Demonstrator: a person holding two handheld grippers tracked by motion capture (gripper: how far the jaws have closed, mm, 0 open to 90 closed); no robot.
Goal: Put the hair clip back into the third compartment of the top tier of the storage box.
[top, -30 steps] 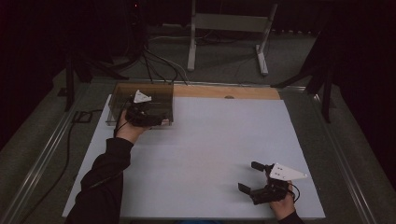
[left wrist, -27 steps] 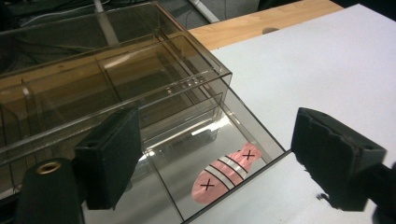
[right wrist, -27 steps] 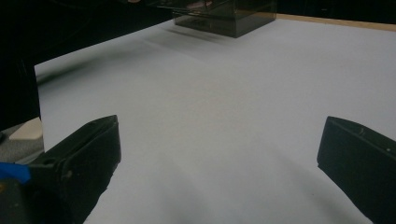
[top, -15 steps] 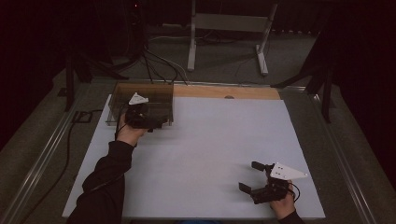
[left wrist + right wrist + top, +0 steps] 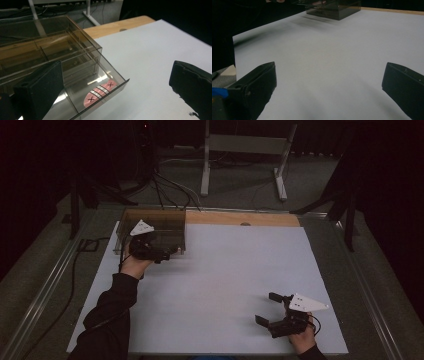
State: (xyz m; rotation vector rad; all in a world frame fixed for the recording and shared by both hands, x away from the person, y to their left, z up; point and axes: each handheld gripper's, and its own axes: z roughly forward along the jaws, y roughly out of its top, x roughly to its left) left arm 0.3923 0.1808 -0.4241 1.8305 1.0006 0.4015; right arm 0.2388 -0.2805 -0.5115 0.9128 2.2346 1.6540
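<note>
The left tool [image 5: 167, 254], jaws just spread wide with nothing between them, sits at the front of one smoky clear drawer box [image 5: 75, 47]. Its one pulled-out drawer [image 5: 112, 91] holds one pink striped piece [image 5: 100, 93]. The right tool [image 5: 266, 308] rests spread, near right. One white sheet [image 5: 230, 270] covers the table; dark room beyond.

Glossy smoked clear-plastic drawer box [image 5: 75, 55] (reflective walls), matt white table sheet [image 5: 235, 275], smooth wooden edge [image 5: 240, 218]

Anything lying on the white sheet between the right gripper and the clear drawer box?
Nothing: the white sheet is bare between the right gripper and the clear drawer box, as the high view and the right gripper view show.
</note>
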